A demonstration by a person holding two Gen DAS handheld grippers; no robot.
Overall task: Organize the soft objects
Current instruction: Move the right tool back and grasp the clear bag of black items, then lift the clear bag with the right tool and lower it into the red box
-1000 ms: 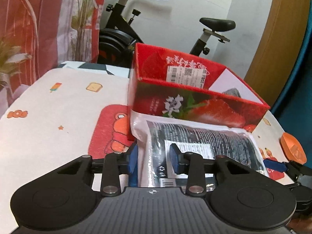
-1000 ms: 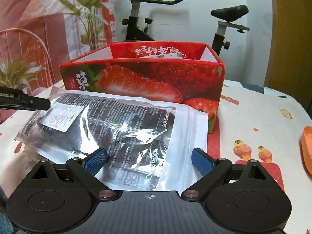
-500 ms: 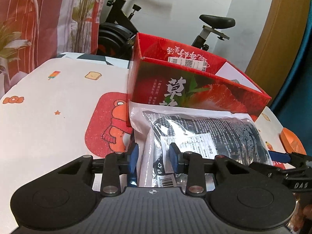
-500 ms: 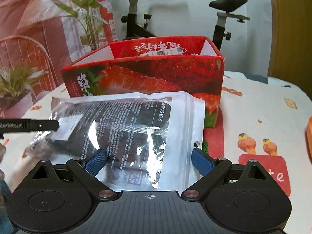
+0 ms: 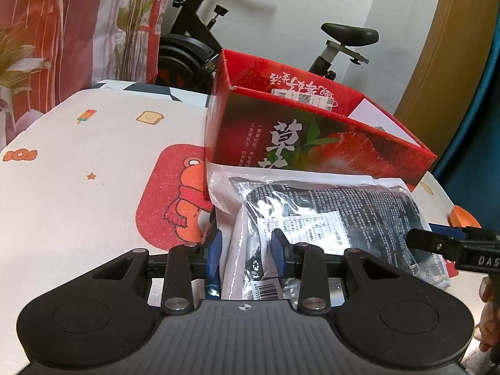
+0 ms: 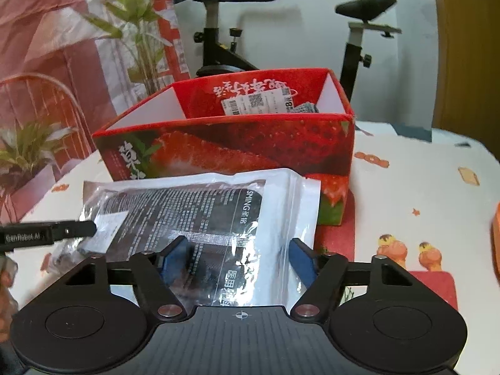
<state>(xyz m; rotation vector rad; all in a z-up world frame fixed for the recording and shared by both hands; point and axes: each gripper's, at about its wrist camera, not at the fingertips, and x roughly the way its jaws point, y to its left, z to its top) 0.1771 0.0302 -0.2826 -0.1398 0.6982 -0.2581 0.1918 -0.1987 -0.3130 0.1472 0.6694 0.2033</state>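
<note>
A clear plastic bag [image 5: 343, 206] with black contents and white labels lies in front of a red strawberry-print box [image 5: 312, 143]. My left gripper [image 5: 247, 250] is shut on the bag's near-left end, which bunches between the blue pads. From the right side, a black finger [image 5: 437, 243] of the right gripper reaches over the bag's other end. In the right wrist view, the bag [image 6: 187, 206] lies between the jaws of my right gripper [image 6: 237, 257], which are closing on it. The open box [image 6: 250, 147] stands just behind, and the left gripper's finger [image 6: 47, 234] enters from the left.
The table has a white cloth [image 5: 93, 162] with cartoon prints. An orange object [image 5: 462, 215] sits at the table's right edge. A grey packet [image 6: 304, 107] and a labelled item lie inside the box. An exercise bike [image 6: 218, 50] and plants [image 6: 25, 150] stand behind.
The right gripper's jaws have narrowed around the bag's end. The right view has risen a little, showing more of the box's inside. The left gripper keeps its hold.
</note>
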